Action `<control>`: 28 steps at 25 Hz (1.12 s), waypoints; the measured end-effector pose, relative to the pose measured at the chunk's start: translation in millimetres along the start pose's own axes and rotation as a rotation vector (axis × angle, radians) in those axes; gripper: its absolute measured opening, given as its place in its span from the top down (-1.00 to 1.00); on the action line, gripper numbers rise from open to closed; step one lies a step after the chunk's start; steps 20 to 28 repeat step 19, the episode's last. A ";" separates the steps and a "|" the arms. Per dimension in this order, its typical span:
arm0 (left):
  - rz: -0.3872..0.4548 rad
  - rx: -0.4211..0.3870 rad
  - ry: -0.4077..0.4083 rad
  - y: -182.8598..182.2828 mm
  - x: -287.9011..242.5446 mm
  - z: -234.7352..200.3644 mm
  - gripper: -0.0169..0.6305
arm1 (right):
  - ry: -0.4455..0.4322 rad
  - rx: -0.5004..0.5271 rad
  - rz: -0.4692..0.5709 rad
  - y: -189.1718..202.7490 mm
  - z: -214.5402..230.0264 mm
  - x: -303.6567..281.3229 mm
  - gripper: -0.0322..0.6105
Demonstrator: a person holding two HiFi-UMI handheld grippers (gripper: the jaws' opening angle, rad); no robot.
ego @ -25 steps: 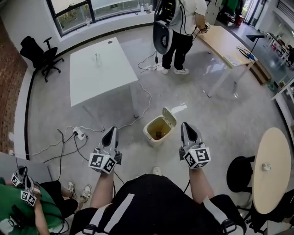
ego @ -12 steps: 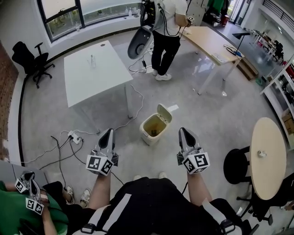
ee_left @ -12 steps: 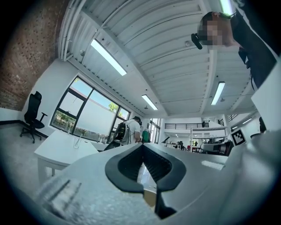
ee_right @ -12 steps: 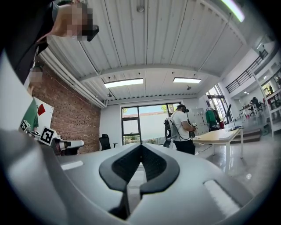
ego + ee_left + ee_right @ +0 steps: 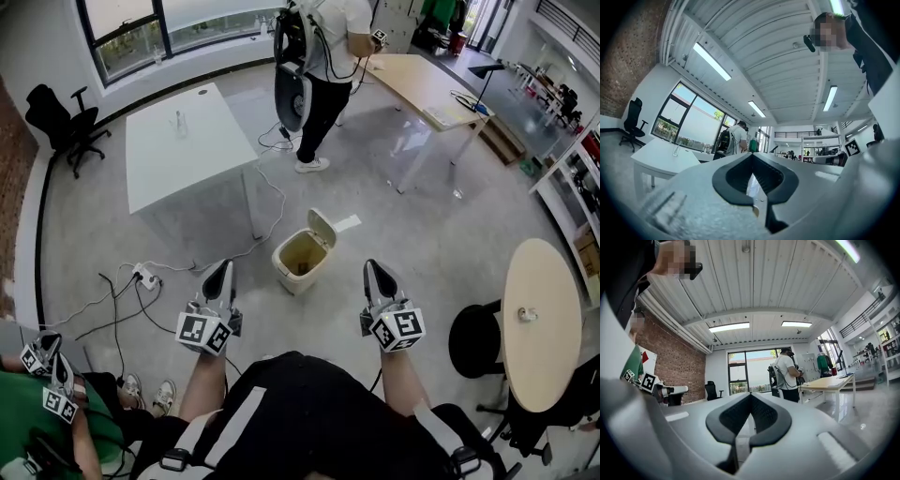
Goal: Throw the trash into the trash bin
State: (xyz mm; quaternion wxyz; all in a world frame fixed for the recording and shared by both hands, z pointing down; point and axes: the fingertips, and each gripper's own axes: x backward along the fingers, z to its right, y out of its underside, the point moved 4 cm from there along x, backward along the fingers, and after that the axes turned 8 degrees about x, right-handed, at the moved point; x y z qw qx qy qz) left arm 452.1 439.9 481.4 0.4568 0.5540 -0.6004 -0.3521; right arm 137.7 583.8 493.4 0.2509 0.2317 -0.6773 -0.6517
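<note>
The trash bin (image 5: 298, 255) stands on the gray floor with its lid (image 5: 322, 228) tipped up. It is a little ahead of the 2 tools and between them. A small dark bit (image 5: 301, 269) lies at the bottom of the bin, so I think the trash is already in.

The left tool (image 5: 222, 272) has its jaws pressed together and nothing is in them. The right tool (image 5: 375, 270) is shut tight and empty too. I see no other trash on the floor near the bin, only white cords (image 5: 267, 202) and a power strip (image 5: 143, 276). So the throwing part looks done. What may be left is to close the lid, if that is wanted, and to walk away.

Next to the picture from 1 second ago, the bin now sits higher and more to the left, and it looks a bit smaller. I think the person with the tools is stepping back from it. The shoe tip that showed just below the bin is gone from view. The 2 tools keep about the same spots low in the picture, and both are closed like before.

The standing person (image 5: 323, 56) has walked to the left, away from the wood surface (image 5: 427, 84) and closer to the white surface (image 5: 183, 159). The person in green (image 5: 33, 422) stays at the lower left corner
</note>
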 end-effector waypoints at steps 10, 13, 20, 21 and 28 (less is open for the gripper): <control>0.015 -0.022 -0.054 1.8 1.3 8.0 0.95 | -0.066 0.002 0.004 2.3 8.4 -6.9 0.89; 0.021 -0.022 -0.066 0.8 0.4 5.2 0.95 | -0.085 0.015 0.000 1.2 7.3 -12.9 0.89; 0.015 -0.010 -0.083 4.2 0.9 -0.5 0.95 | -0.096 0.020 0.003 -1.0 8.2 -17.1 0.89; 0.015 -0.010 -0.083 4.2 0.9 -0.5 0.95 | -0.096 0.020 0.003 -1.0 8.2 -17.1 0.89; 0.015 -0.010 -0.083 4.2 0.9 -0.5 0.95 | -0.096 0.020 0.003 -1.0 8.2 -17.1 0.89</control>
